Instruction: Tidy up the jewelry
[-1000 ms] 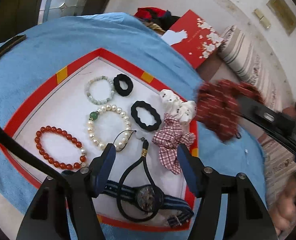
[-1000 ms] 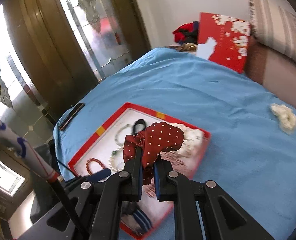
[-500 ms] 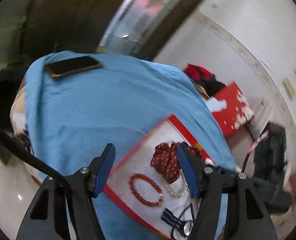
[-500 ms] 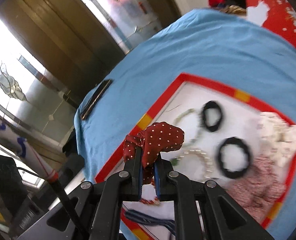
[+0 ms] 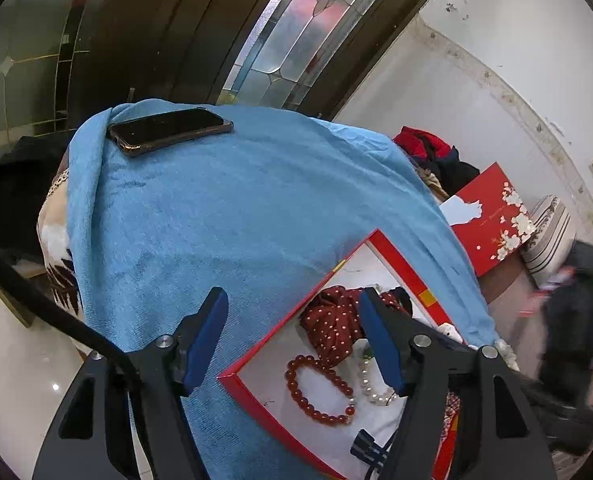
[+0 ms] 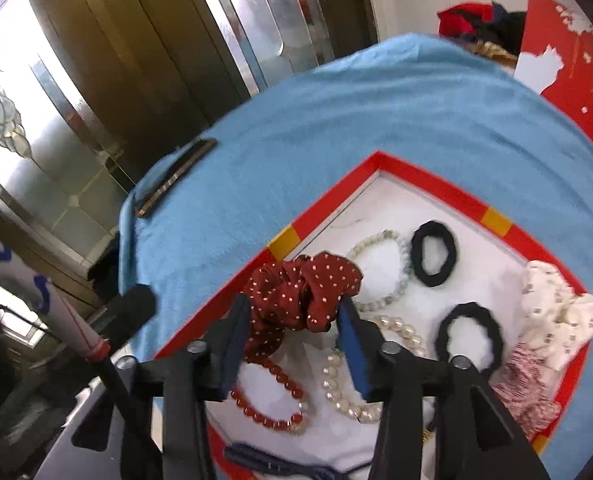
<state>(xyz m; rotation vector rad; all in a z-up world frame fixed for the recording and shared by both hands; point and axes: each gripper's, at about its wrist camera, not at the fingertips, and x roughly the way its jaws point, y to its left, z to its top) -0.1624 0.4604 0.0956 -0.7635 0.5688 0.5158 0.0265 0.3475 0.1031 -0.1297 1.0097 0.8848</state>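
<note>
A red-rimmed white tray (image 6: 336, 190) lies on the blue cloth and holds the jewelry. A dark red polka-dot scrunchie (image 6: 300, 296) lies in the tray near its left rim, between the spread fingers of my open right gripper (image 6: 292, 340). It also shows in the left wrist view (image 5: 336, 324). A red bead bracelet (image 6: 268, 404), a pearl bracelet (image 6: 348, 384), a pale bead bracelet (image 6: 392, 276), two black hair ties (image 6: 434, 254) and cloth scrunchies (image 6: 556, 312) lie in the tray. My left gripper (image 5: 292, 336) is open and empty above the tray's left corner (image 5: 232, 378).
A black phone (image 5: 168, 130) lies on the far left part of the blue cloth (image 5: 236, 220). A red gift box (image 5: 492, 220) stands behind the table at the right, next to a pile of clothes (image 5: 432, 152). A striped strap (image 6: 264, 460) lies at the tray's near edge.
My right gripper has opened and let go of the polka-dot scrunchie, which now lies in the tray. My left gripper has swung left and back from over the tray.
</note>
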